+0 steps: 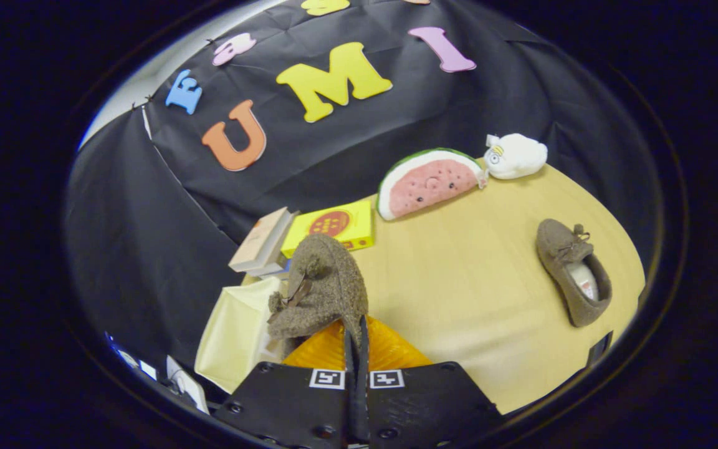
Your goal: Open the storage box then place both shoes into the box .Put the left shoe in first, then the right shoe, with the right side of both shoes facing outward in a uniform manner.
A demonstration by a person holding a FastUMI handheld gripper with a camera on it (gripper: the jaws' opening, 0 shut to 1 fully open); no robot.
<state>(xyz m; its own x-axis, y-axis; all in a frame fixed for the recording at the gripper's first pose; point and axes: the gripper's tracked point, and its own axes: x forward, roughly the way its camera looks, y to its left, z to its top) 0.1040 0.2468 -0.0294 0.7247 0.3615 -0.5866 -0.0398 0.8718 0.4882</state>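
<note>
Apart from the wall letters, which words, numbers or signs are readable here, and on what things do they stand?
Yellow box: red round print, too blurred to read.
Gripper, jaws shut on the held shoe: two square black-and-white markers, no words.
No other text.

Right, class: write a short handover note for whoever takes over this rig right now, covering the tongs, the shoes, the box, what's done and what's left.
Tongs: shut on the held shoe at its rim, lifted off the table.
Storage box: cream, open, just beside the held shoe.
Other shoe: lying on the table, well off to the side.
Done: box opened, first shoe picked up.
Left: set the held shoe in the box, then fetch the other shoe and place it, right sides facing outward.
</note>
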